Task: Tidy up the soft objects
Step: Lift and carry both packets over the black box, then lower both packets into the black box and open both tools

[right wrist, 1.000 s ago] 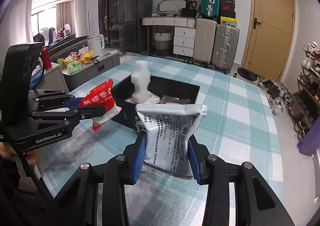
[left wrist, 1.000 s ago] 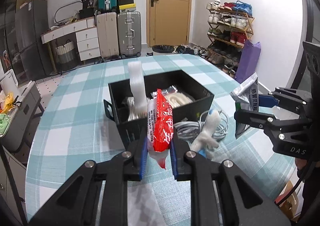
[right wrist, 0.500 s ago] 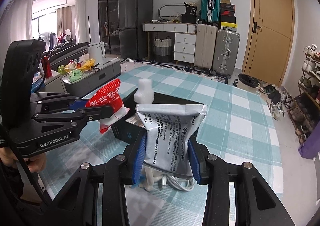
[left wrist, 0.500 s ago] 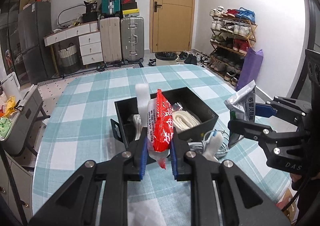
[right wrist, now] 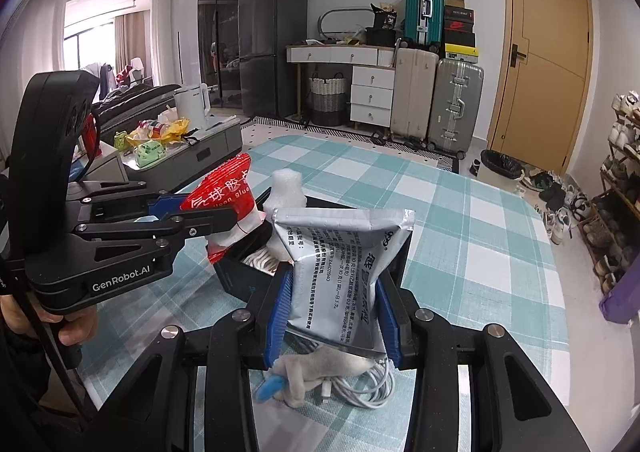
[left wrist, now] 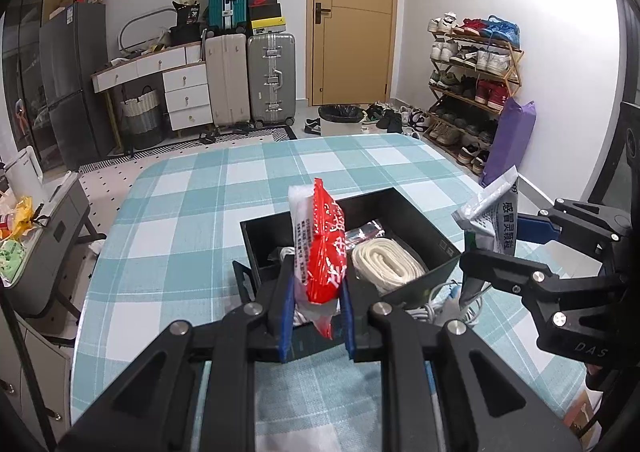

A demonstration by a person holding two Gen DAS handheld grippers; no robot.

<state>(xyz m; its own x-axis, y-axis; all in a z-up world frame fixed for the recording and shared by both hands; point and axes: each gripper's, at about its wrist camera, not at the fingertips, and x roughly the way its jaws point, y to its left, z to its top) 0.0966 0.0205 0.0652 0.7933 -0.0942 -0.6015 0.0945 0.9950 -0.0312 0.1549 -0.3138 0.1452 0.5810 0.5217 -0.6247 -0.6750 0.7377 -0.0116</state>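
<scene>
My left gripper (left wrist: 316,316) is shut on a red and white packet (left wrist: 320,252) and holds it above the near wall of the black box (left wrist: 416,212). The packet also shows in the right wrist view (right wrist: 228,204). My right gripper (right wrist: 332,316) is shut on a silver foil pouch (right wrist: 340,272), held to the right of the box; the pouch also shows in the left wrist view (left wrist: 496,220). In the box lie a coiled white rope (left wrist: 384,260), a silver sachet (left wrist: 364,232) and a white foam piece (right wrist: 284,192).
A white cable coil (right wrist: 360,384) and a white cloth with a blue tip (right wrist: 304,372) lie on the checked tablecloth (left wrist: 180,236) under my right gripper. Suitcases (left wrist: 248,76), a shoe rack (left wrist: 472,84) and a side cart (right wrist: 180,148) stand around the table.
Both grippers have lifted and drawn back from the box with their packets, so the box sits lower and farther in view. Both grips are unchanged.
</scene>
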